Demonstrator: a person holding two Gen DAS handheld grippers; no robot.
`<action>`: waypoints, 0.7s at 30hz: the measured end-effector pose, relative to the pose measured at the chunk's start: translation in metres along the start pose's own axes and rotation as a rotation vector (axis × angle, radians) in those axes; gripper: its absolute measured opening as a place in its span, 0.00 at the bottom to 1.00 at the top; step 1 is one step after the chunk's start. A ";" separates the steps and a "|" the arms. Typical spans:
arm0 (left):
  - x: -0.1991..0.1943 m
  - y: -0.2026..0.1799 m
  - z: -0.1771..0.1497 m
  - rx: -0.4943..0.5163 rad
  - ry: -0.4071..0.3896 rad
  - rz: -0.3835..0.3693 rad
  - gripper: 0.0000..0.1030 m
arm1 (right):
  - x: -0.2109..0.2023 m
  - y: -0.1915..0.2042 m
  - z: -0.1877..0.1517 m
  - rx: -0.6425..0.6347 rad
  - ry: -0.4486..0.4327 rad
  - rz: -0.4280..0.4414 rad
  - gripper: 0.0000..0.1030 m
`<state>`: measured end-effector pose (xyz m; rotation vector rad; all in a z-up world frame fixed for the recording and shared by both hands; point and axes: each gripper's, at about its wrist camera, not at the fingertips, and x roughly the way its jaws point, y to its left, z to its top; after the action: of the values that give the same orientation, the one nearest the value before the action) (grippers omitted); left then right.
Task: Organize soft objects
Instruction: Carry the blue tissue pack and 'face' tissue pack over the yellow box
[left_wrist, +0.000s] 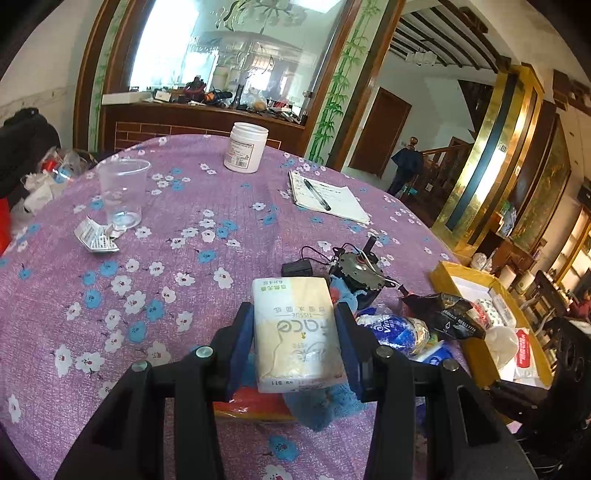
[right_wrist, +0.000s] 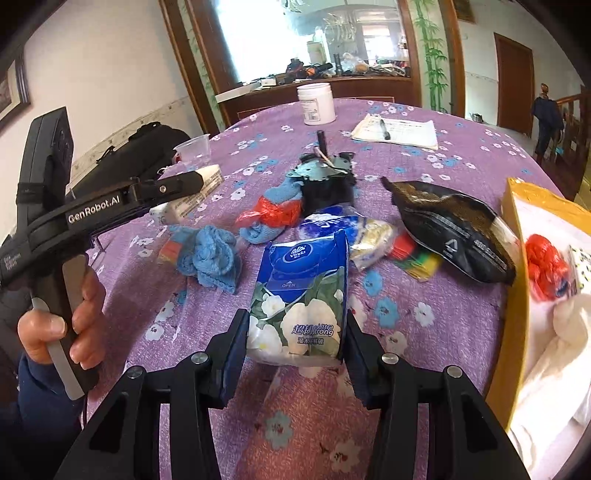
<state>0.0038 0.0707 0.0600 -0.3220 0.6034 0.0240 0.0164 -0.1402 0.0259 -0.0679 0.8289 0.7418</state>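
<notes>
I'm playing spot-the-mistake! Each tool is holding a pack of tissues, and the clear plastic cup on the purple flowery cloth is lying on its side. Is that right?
Not quite. The clear plastic cup stands upright on the purple flowery cloth, as the left wrist view shows. The rest is right: the left tool holds a yellow-and-white tissue pack, and the right tool holds a blue flowery tissue pack.
</notes>
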 end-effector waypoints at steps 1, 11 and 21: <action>-0.001 -0.002 0.000 0.008 -0.004 0.008 0.41 | -0.003 -0.001 -0.001 0.004 -0.002 0.000 0.51; -0.025 -0.047 -0.015 0.114 -0.044 0.059 0.41 | -0.034 -0.012 -0.013 0.033 -0.042 -0.016 0.51; -0.030 -0.106 -0.031 0.207 -0.012 0.033 0.41 | -0.075 -0.035 -0.027 0.100 -0.108 -0.038 0.51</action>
<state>-0.0263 -0.0368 0.0837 -0.1113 0.5941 -0.0049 -0.0124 -0.2182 0.0518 0.0451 0.7587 0.6615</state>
